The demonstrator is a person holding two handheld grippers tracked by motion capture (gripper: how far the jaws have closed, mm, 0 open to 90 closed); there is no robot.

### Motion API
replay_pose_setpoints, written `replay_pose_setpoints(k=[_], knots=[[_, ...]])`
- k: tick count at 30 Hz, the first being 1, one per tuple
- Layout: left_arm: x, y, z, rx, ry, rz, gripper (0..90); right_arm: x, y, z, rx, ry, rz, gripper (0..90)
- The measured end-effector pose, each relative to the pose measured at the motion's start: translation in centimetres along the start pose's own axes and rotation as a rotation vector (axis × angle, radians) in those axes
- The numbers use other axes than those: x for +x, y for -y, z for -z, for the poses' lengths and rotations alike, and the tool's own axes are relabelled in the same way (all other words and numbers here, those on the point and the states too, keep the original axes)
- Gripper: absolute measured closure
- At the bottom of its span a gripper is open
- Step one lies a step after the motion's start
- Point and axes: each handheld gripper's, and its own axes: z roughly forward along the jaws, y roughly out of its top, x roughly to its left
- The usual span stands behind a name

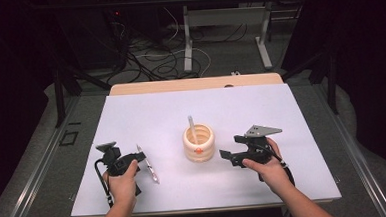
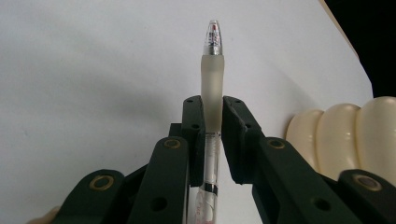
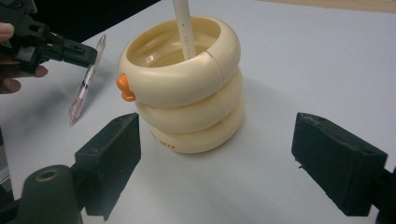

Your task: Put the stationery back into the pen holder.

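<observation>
A clear pen (image 2: pixel 212 60) with a frosted grip is clamped between the jaws of my left gripper (image 2: pixel 212 105), which is shut on it. In the high view this pen (image 1: pixel 152 173) lies slanted at the left gripper (image 1: pixel 139 159), left of a cream ringed pen holder (image 1: pixel 199 147). A white pen (image 1: pixel 192 128) stands inside the holder. My right gripper (image 1: pixel 231 147) is open just right of the holder. From the right gripper view, the holder (image 3: pixel 187 88) stands beyond the wide-apart jaws of the right gripper (image 3: pixel 224 154), with the held pen (image 3: pixel 86 84) to its left, lower tip near the table.
A white sheet (image 1: pixel 261 110) covers the table, with bare room behind and around the holder. The wooden table edge (image 1: pixel 194 83) shows at the back. Beyond it are cables and table legs (image 1: pixel 187 43) on the floor.
</observation>
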Motion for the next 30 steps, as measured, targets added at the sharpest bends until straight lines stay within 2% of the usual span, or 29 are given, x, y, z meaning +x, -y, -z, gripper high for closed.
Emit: replay_pose_setpoints(k=[2, 6, 10, 12, 13, 16, 18, 19, 21, 23, 30], knots=[[-0.5, 0.1, 0.1, -0.024, 0.006, -0.024, 79.8, 0.0, 0.0, 0.1, 0.004, 0.002, -0.005, 15.4], [-1.5, 0.3, 0.4, -0.054, 0.006, -0.113, 79.8, 0.0, -0.1, 0.1, -0.005, 0.001, 0.009, 15.5], [-2.5, 0.6, 0.6, -0.078, 0.001, -0.199, 79.8, 0.1, -0.2, 0.2, -0.001, 0.002, -0.001, 15.4], [-3.0, 0.8, 0.7, -0.094, 0.006, -0.217, 79.8, 0.2, -0.2, 0.2, -0.002, 0.001, 0.004, 15.4], [-3.1, 0.8, 0.7, -0.093, 0.008, -0.253, 79.8, 0.2, -0.2, 0.1, -0.003, 0.0, 0.006, 15.4], [-3.9, 1.0, 1.0, -0.105, 0.02, -0.299, 79.8, 0.4, -0.3, 0.1, -0.008, -0.004, 0.001, 15.5], [-4.4, 1.2, 1.1, -0.111, 0.015, -0.351, 79.8, 0.5, -0.4, 0.1, -0.007, -0.007, -0.001, 15.4], [-4.6, 1.3, 1.1, -0.116, 0.032, -0.367, 79.8, 0.6, -0.4, 0.1, -0.011, -0.01, -0.003, 15.4], [-5.2, 1.6, 1.2, -0.14, 0.029, -0.417, 79.8, 0.7, -0.5, 0.1, -0.019, -0.015, -0.015, 15.0], [-5.8, 1.9, 1.5, -0.139, 0.037, -0.46, 79.8, 0.8, -0.6, 0.1, -0.025, -0.02, -0.027, 14.6], [-8.2, 2.9, 1.7, -0.146, 0.087, -0.56, 79.8, 1.1, -0.7, 0.0, -0.042, -0.013, -0.038, 12.4]])
